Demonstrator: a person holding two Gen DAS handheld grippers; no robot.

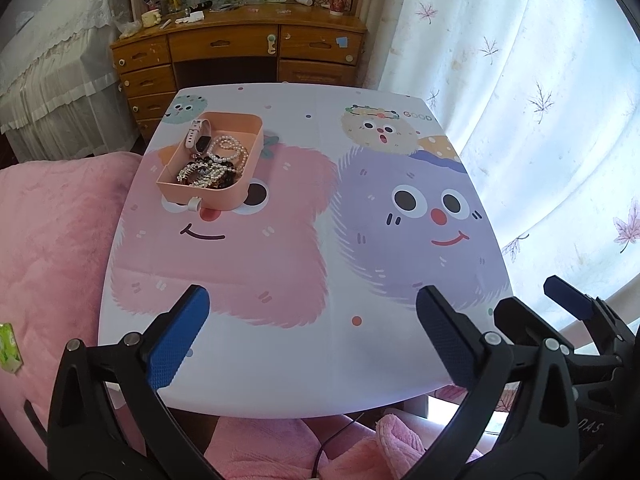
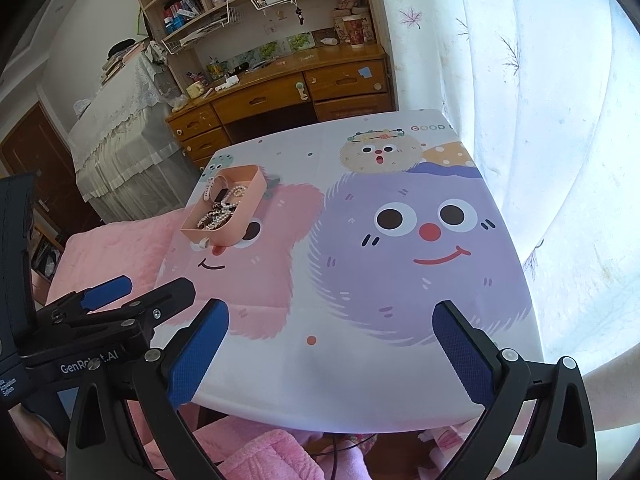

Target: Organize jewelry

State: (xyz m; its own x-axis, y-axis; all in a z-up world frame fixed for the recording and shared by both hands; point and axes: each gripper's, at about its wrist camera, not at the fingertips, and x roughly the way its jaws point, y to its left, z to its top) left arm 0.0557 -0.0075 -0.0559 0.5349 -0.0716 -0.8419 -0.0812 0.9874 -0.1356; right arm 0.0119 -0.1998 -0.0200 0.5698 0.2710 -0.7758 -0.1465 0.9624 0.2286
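Note:
A pink open tray (image 1: 248, 188) (image 2: 250, 192) sits on the far left of the cartoon-printed table (image 1: 320, 360) (image 2: 320, 380). It holds a pale pink watch (image 1: 197, 133) (image 2: 209, 190), a pearl necklace (image 1: 230, 150) (image 2: 237, 193) and a tangle of dark and silver jewelry (image 1: 204, 174) (image 2: 214, 218). A small white piece (image 1: 194, 204) (image 2: 203, 244) lies against the tray's near wall. My left gripper (image 1: 312, 340) (image 2: 140, 292) is open and empty over the near table edge. My right gripper (image 2: 332, 352) (image 1: 532, 296) is open and empty beside it.
A pink blanket (image 1: 52, 240) (image 2: 116, 248) lies left of the table. A wooden desk with drawers (image 1: 240, 46) (image 2: 280, 96) stands behind it, with a lace-covered piece (image 1: 48, 72) to its left. A bright curtain (image 1: 540, 100) (image 2: 540, 120) hangs along the right.

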